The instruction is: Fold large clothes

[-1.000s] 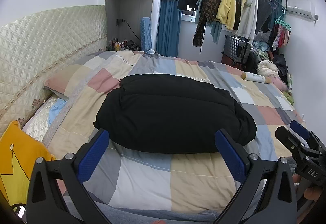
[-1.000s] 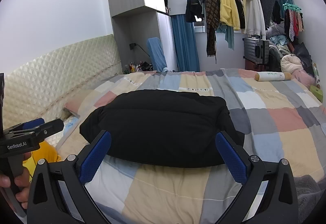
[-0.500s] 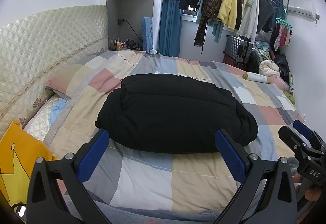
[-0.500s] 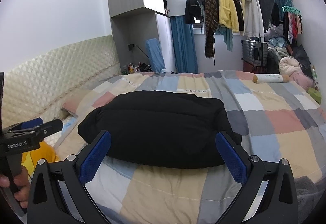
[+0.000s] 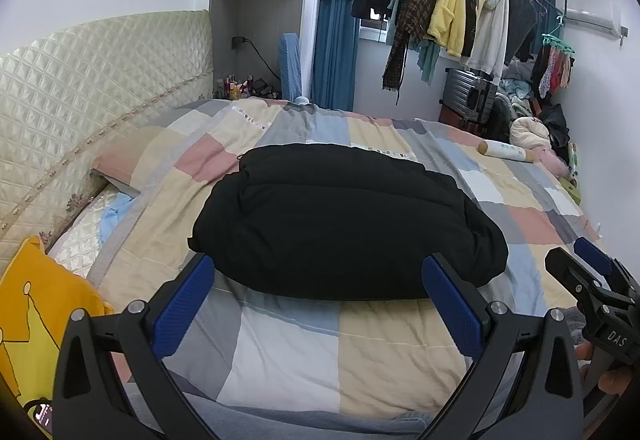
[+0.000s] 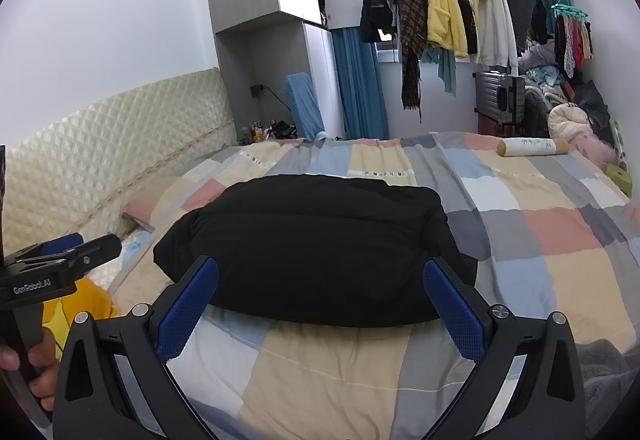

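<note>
A bulky black garment (image 5: 340, 224) (image 6: 312, 244) lies folded into a compact block in the middle of the bed, on the patchwork quilt (image 5: 304, 352) (image 6: 560, 224). My left gripper (image 5: 320, 288) hovers over the quilt just in front of the garment's near edge, open, with nothing between its blue pads. My right gripper (image 6: 320, 288) is held the same way, open and empty, a little short of the garment. In the left wrist view the right gripper (image 5: 592, 276) shows at the right edge. In the right wrist view the left gripper (image 6: 64, 252) shows at the left, held by a hand.
A quilted cream headboard (image 5: 88, 88) runs along the left. A yellow cushion (image 5: 32, 304) and a pink pillow (image 5: 120, 160) lie by it. A rolled bolster (image 6: 532, 147) rests at the far right of the bed. Clothes hang on a rack (image 6: 448, 0) at the back.
Both grippers have drawn slightly back and up from the garment; the view shifts a little. The garment has not moved.
</note>
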